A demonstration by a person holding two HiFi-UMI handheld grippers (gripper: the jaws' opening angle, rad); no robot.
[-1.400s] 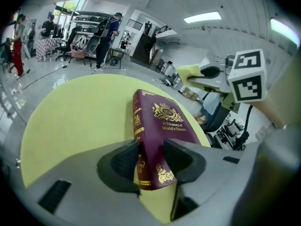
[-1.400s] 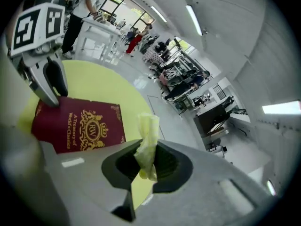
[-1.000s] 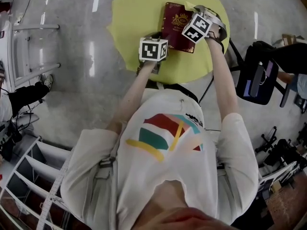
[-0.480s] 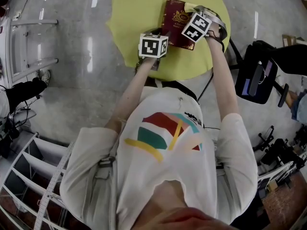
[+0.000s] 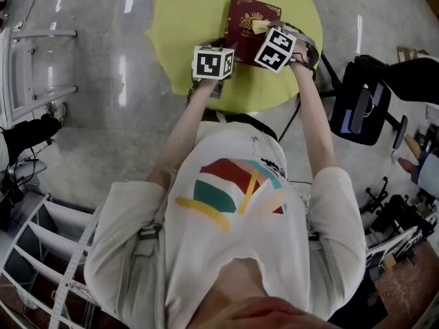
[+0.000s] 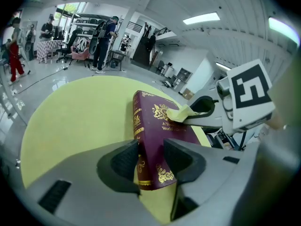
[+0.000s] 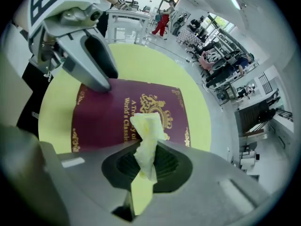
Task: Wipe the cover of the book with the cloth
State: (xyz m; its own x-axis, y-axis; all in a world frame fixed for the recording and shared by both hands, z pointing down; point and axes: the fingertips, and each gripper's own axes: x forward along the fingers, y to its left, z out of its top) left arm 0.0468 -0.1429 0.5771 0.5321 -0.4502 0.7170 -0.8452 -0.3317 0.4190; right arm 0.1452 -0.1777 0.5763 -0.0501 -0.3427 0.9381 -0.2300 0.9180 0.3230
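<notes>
A maroon book with gold print (image 5: 248, 16) lies on the round yellow table (image 5: 182, 19). My left gripper (image 5: 223, 46) is shut on the book's near left corner; in the left gripper view the book (image 6: 157, 124) stands between the jaws of my left gripper (image 6: 150, 160). My right gripper (image 5: 260, 29) is shut on a pale yellow cloth (image 5: 259, 25). The cloth (image 7: 146, 134) hangs crumpled from my right gripper (image 7: 146, 161) and rests on the middle of the book's cover (image 7: 108, 119). The left gripper's finger (image 7: 96, 65) reaches the book's far corner in the right gripper view.
A black chair with a bag (image 5: 360, 105) stands right of the table. A white rack (image 5: 31, 67) is on the floor at left, with shelving (image 5: 41, 252) below it. People and desks (image 6: 101, 36) are far behind the table.
My right gripper has carried the cloth from the book's far right corner in over the middle of the cover. The left gripper stays clamped on the book's corner.
</notes>
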